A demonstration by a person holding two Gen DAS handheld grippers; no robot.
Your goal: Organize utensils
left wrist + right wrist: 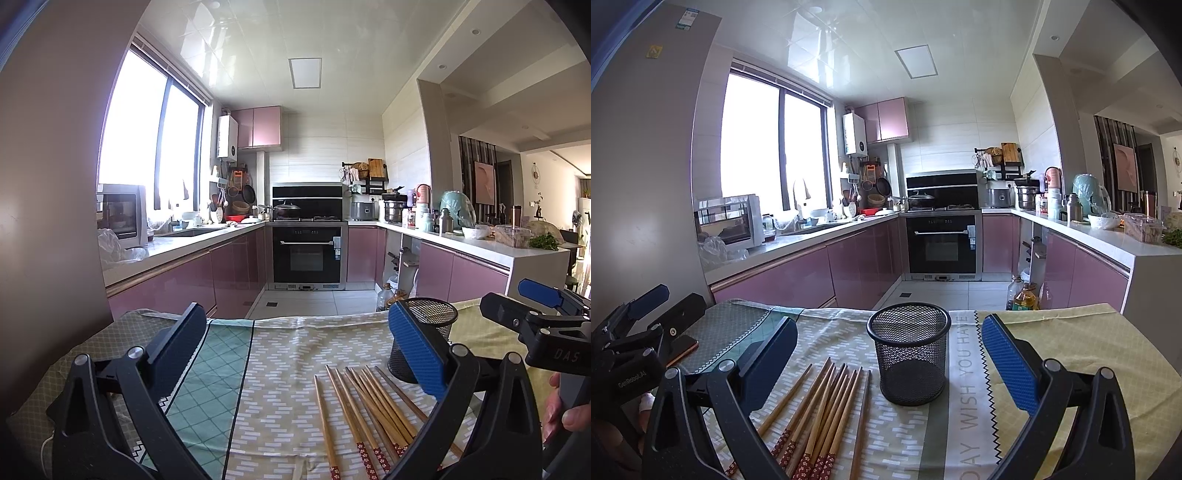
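A desk draped in a green-and-beige patterned cloth (960, 387) faces a pink-cabinet kitchen. Wooden chopsticks (827, 406) lie beside an upright black mesh cup (908, 354) mid-desk. Left gripper (295, 354) and right gripper (890, 354) hover wide open, empty.

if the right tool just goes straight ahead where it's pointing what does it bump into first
Most likely the mesh cup: it stands upright between the open right tool's fingers, straight ahead on the tablecloth. The chopsticks lie left of that line, though depth is hard to judge.
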